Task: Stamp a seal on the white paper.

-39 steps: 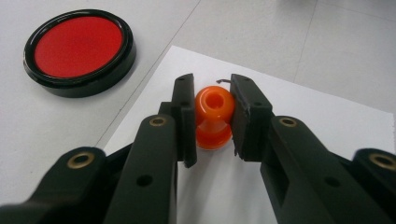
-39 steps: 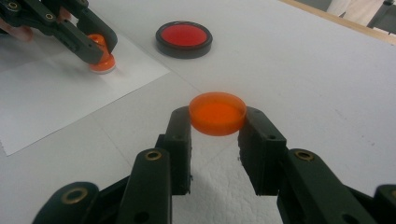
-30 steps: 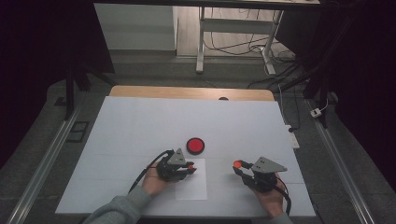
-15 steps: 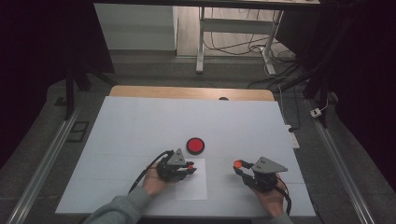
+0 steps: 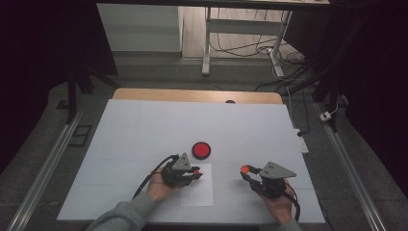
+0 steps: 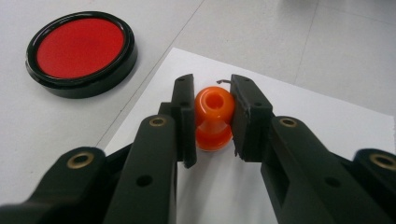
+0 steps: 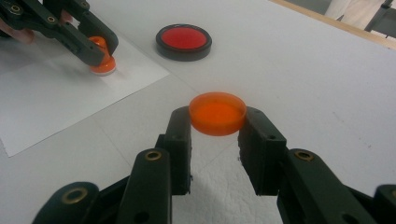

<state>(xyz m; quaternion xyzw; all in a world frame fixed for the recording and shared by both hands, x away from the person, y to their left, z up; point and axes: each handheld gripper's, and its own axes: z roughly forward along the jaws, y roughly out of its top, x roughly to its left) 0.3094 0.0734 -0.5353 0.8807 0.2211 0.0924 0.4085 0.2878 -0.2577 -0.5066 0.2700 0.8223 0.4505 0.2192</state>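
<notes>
Grey sleeve (image 5: 126, 215) on the left forearm; each black claw (image 6: 212, 116) carries brass-ringed screws, a grey three-cornered plate (image 5: 182, 162) and black cable (image 5: 153, 172).

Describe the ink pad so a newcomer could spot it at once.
On the white table, look just beyond the sheet of paper, near the middle. The ink pad is a flat round black case with a red centre, lying free; the orange stamp and cap are gripper-held.

Left gripper (image 5: 195, 172), black two-jaw with grey three-cornered plate, held low by left hand (image 5: 159, 185), grey sleeve; jaws clamped on small orange plastic knob-shaped stamp (image 6: 214, 117). Right gripper (image 5: 246, 170) in right hand (image 5: 276, 204), angled up-left, jaws pinching round orange translucent plastic cap (image 7: 217, 113).
</notes>
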